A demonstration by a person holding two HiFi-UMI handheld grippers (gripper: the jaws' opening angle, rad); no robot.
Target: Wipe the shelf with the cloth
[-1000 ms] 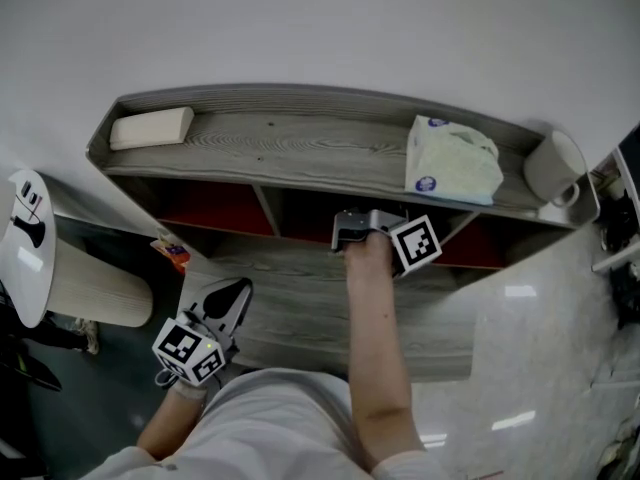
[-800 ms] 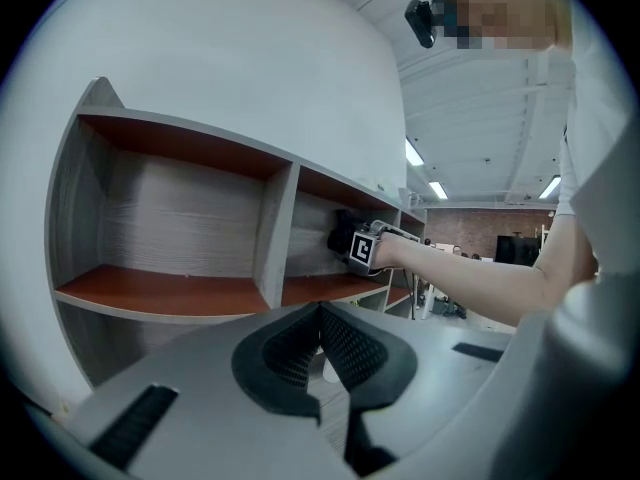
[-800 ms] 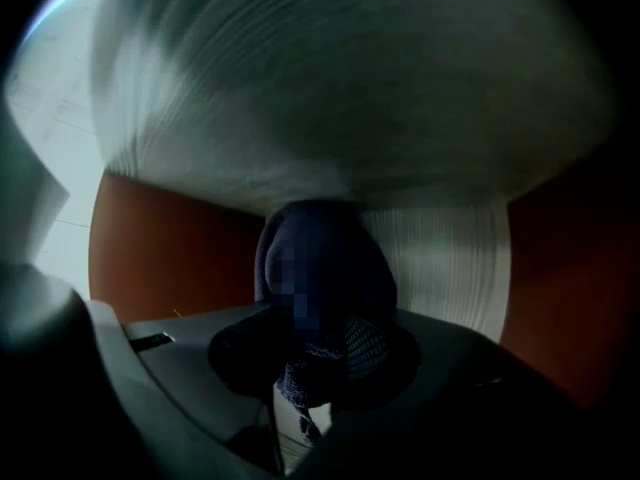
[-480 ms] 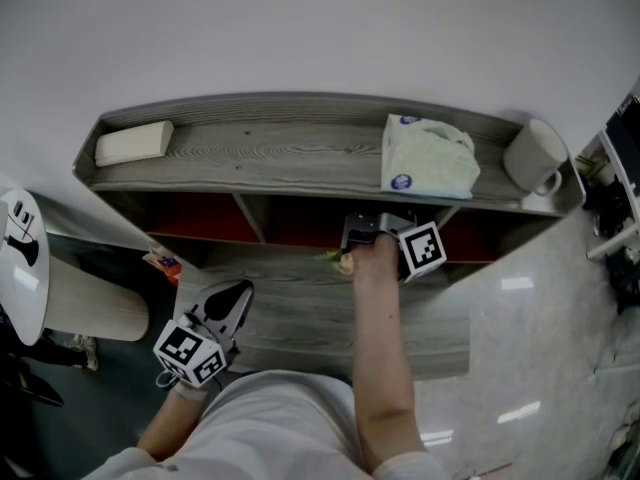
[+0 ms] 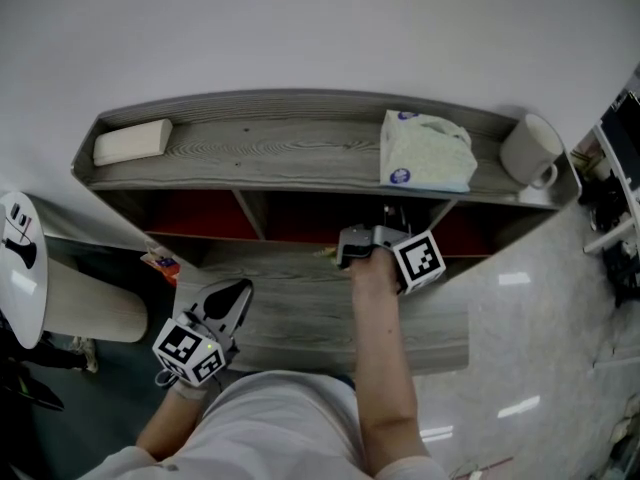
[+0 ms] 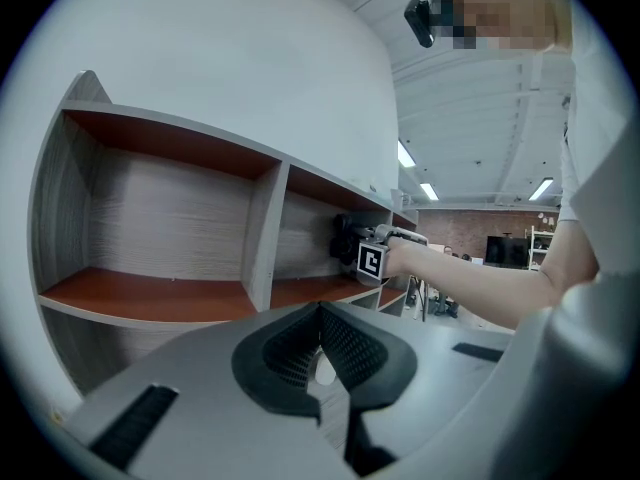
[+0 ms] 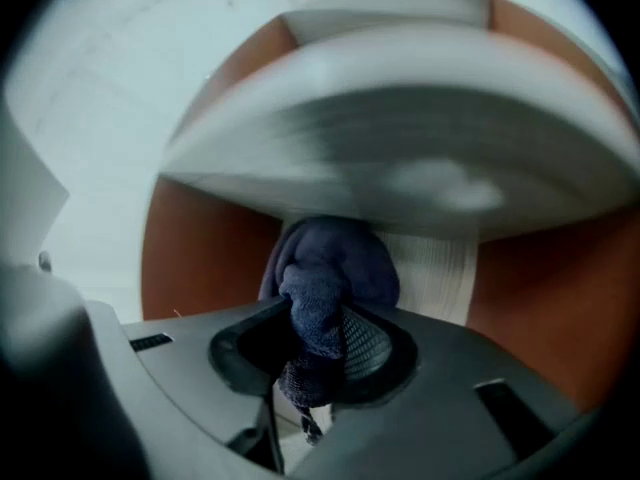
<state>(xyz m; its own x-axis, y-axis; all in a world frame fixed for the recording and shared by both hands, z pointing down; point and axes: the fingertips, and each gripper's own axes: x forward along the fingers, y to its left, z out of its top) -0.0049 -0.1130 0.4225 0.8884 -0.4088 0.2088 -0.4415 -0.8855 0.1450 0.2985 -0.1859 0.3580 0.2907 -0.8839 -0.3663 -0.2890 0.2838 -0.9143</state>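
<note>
The grey wooden shelf (image 5: 280, 148) has red-brown boards inside. My right gripper (image 5: 362, 238) reaches into its middle compartment, under the top board, which hides the jaw tips in the head view. In the right gripper view the right gripper (image 7: 315, 343) is shut on a bunched dark blue cloth (image 7: 330, 268), close under a shelf board (image 7: 420, 128). The left gripper view shows that right gripper (image 6: 358, 248) from the side, inside the shelf (image 6: 150, 288). My left gripper (image 5: 225, 308) hangs low at the left near the person's body, shut and empty, apart from the shelf.
On the top board lie a pale block (image 5: 132, 140) at the left, a tissue pack (image 5: 425, 153) right of centre and a white mug (image 5: 530, 151) at the far right. A white round stool (image 5: 20, 258) stands left of the shelf.
The right gripper with the cloth has slid a little to the right under the top board. The left gripper has stayed where it was.
</note>
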